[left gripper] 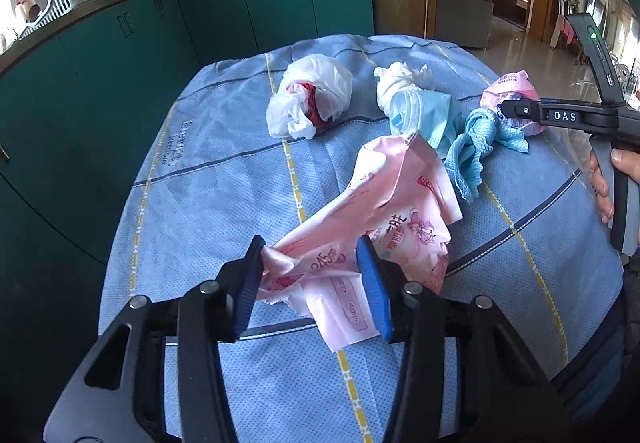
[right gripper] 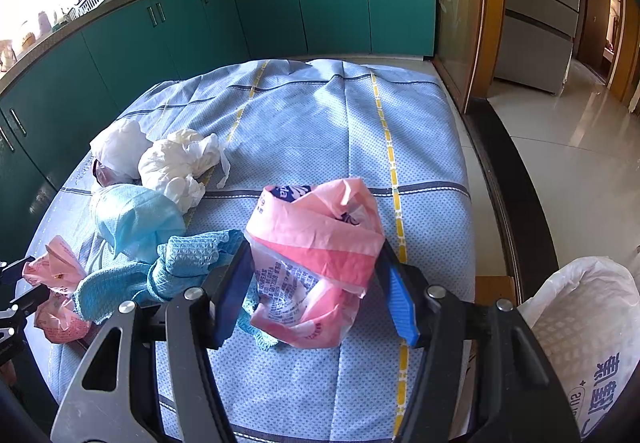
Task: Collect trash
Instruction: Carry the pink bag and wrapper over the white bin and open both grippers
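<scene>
Fingers of the left gripper [left gripper: 312,279] pinch a pink wrapper [left gripper: 372,215]; the right gripper [right gripper: 316,291] clamps a crumpled pink plastic bag [right gripper: 316,263] on the cloth-covered worktop [right gripper: 320,123].

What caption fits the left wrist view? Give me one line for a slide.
Left hand-held gripper straddles a crumpled pink wrapper on the blue tablecloth, other trash beyond.

Left claw [left gripper: 310,275] angled downward, pads pinching; right claw [right gripper: 316,291] likewise tilted down (a hand [left gripper: 608,183] grips its handle).
</scene>
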Action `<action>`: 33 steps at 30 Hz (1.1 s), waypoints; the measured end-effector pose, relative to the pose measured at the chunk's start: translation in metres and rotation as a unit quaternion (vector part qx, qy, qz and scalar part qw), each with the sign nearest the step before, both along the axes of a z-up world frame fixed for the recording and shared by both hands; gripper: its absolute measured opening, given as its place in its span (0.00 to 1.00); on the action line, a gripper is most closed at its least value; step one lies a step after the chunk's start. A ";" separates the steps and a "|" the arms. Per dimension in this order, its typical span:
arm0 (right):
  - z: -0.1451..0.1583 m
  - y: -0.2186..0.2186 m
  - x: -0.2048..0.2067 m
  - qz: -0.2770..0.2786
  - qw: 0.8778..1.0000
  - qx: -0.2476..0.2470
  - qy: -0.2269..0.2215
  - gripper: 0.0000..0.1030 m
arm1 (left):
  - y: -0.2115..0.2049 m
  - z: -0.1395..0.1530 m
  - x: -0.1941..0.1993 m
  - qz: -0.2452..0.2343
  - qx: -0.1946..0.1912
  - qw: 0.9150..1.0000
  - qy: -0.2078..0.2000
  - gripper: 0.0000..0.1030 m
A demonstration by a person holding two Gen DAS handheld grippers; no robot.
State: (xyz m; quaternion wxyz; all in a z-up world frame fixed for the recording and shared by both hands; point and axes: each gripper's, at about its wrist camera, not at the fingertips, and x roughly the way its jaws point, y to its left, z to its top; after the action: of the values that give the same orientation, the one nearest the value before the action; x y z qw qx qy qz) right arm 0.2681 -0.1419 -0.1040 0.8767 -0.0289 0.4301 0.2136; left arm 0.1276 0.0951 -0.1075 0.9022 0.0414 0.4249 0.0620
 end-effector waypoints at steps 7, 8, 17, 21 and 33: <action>0.011 0.000 -0.011 0.006 1.000 0.001 -0.029 0.59 | 0.002 0.026 -0.015 0.020 0.019 0.998 -0.048 0.47; 0.013 0.000 -0.014 0.008 0.999 -0.001 -0.035 0.59 | 0.001 0.030 -0.017 0.022 0.024 0.998 -0.055 0.47; 0.025 -0.009 -0.040 0.015 0.997 0.016 -0.068 0.59 | -0.008 0.042 -0.021 0.023 0.035 0.996 -0.079 0.47; 0.028 -0.013 -0.046 0.016 0.997 0.033 -0.074 0.59 | -0.008 0.039 -0.021 0.023 0.032 0.996 -0.075 0.47; 0.038 -0.028 -0.060 0.008 0.993 0.061 -0.098 0.59 | -0.020 0.055 -0.021 0.007 0.017 0.994 -0.107 0.47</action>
State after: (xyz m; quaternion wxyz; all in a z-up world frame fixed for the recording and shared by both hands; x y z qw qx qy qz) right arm 0.2078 -0.1704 -0.0659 0.9130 0.0008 0.3283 0.2423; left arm 0.1064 0.0749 -0.0520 0.9412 0.0463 0.3250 0.0799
